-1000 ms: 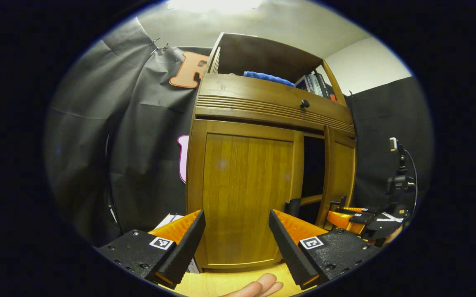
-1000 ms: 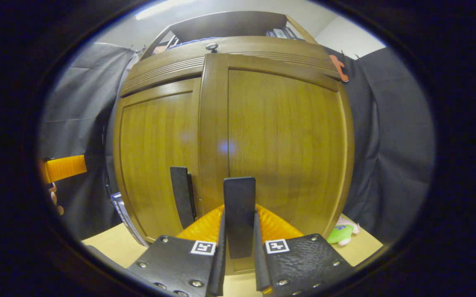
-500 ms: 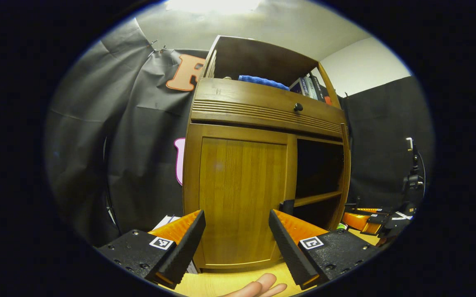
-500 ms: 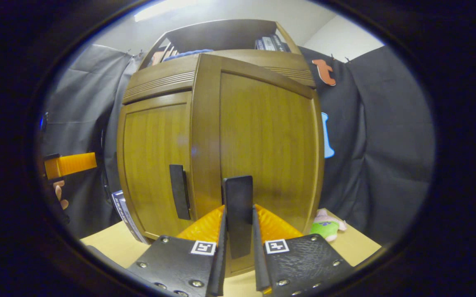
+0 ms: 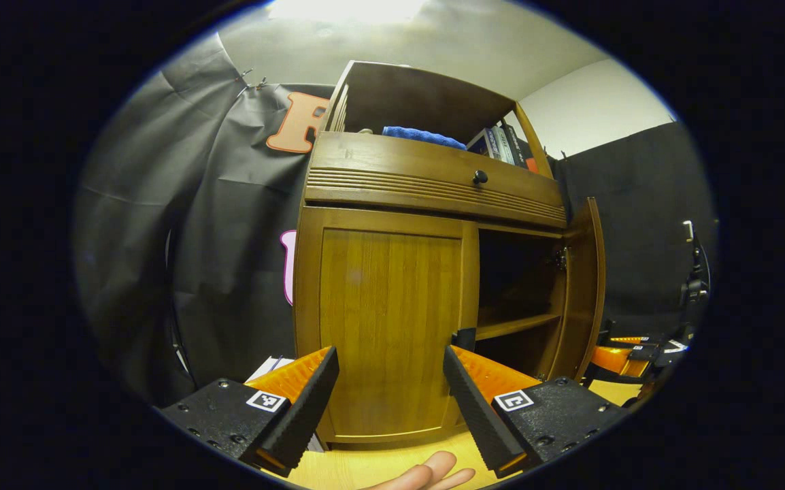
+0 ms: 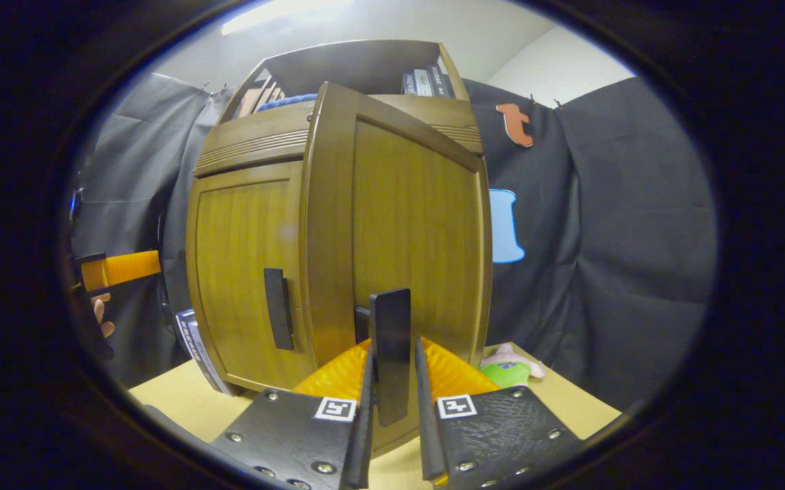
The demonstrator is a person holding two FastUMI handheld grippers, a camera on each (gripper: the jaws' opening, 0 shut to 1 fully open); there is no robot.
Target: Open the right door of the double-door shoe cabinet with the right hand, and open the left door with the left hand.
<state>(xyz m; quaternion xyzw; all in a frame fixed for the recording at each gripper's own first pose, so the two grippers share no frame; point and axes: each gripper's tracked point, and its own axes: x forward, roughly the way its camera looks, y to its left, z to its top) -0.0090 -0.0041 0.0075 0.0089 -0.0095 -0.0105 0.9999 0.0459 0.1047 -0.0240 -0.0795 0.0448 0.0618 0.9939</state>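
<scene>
Swinging wider than a second ago, the right door (image 5: 581, 289) now stands well out from the shoe cabinet (image 5: 433, 184), baring its shelf. Left to right: the left gripper (image 5: 390, 401) hovers spread before the closed left door (image 5: 389, 320); the right gripper (image 6: 392, 408) pinches the right door's handle (image 6: 390, 354). One door done, one left.

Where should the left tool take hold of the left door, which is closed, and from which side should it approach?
Grip the dark vertical handle near the left door's inner edge. It is a narrow upright bar standing proud of the panel, so the open left tool should probably come straight from the front, one finger each side, then pull outward.
</scene>
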